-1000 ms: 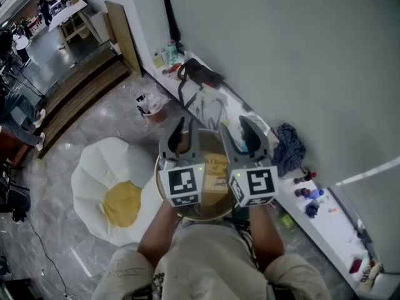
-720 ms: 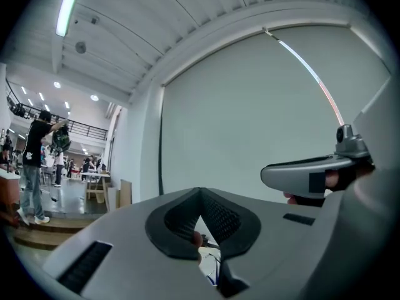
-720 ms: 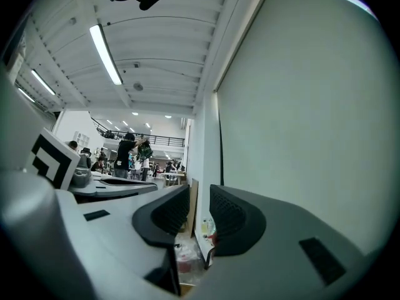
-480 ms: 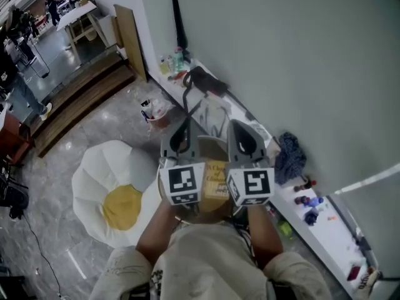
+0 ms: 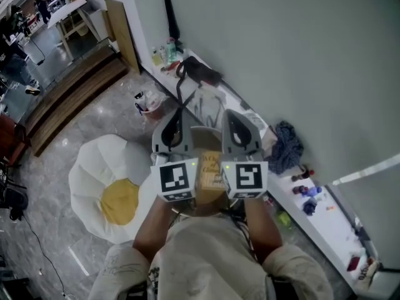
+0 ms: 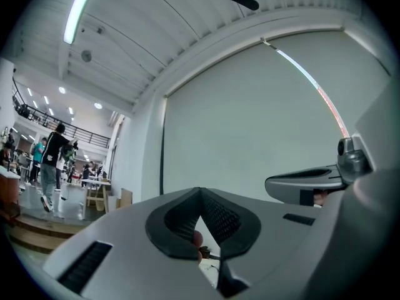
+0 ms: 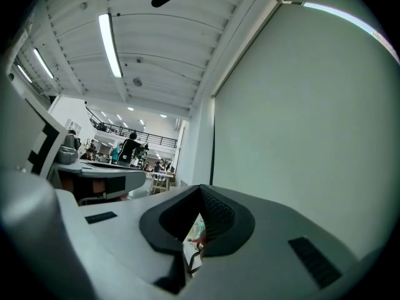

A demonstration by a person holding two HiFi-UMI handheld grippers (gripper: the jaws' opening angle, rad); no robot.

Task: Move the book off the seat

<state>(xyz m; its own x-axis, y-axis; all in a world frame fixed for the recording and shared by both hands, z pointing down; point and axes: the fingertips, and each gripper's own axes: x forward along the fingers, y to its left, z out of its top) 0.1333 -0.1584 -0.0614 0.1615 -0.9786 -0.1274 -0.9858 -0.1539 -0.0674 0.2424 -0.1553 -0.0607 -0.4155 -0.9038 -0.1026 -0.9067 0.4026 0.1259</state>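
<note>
Here, the yellowish book (image 5: pixel 209 172) lies flat on the round seat (image 5: pixel 203 136), seen between the left gripper (image 5: pixel 177 113) and right gripper (image 5: pixel 229 114), both jaws pressed together on nothing, near an egg-shaped floor cushion (image 5: pixel 94 167).

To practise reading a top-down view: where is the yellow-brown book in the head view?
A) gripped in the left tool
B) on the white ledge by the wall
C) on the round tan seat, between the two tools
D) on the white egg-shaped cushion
C: the yellow-brown book lies on the round tan seat, and the left tool and right tool are shut on nothing.
</note>
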